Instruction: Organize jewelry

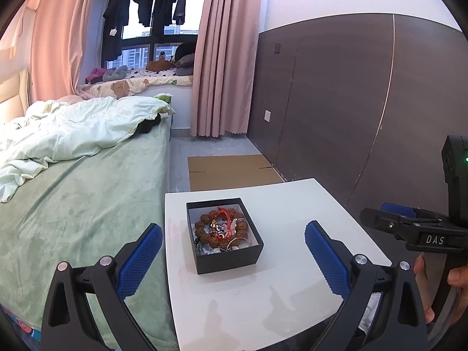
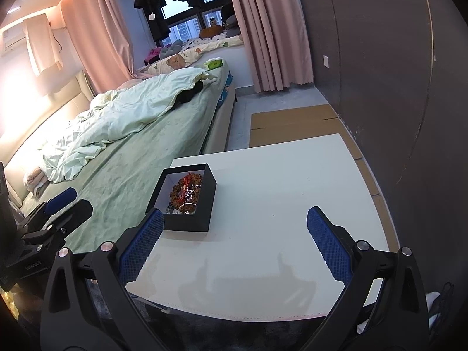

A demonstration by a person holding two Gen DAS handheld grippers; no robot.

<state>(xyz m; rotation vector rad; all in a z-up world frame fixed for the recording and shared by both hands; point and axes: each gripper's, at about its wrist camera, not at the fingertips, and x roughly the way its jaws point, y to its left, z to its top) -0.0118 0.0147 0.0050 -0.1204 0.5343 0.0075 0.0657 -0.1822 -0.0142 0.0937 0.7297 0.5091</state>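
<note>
A black open box sits on a small white table. It holds a brown bead bracelet, a red cord and other small jewelry. My left gripper is open and empty, held just in front of the box. My right gripper is open and empty above the table's near half, with the box at its left finger. Each gripper shows at the edge of the other's view, the right one and the left one.
A bed with a green sheet and a rumpled pale duvet lies left of the table. Flat cardboard lies on the floor beyond it. A dark panelled wall runs along the right. Pink curtains hang at the far window.
</note>
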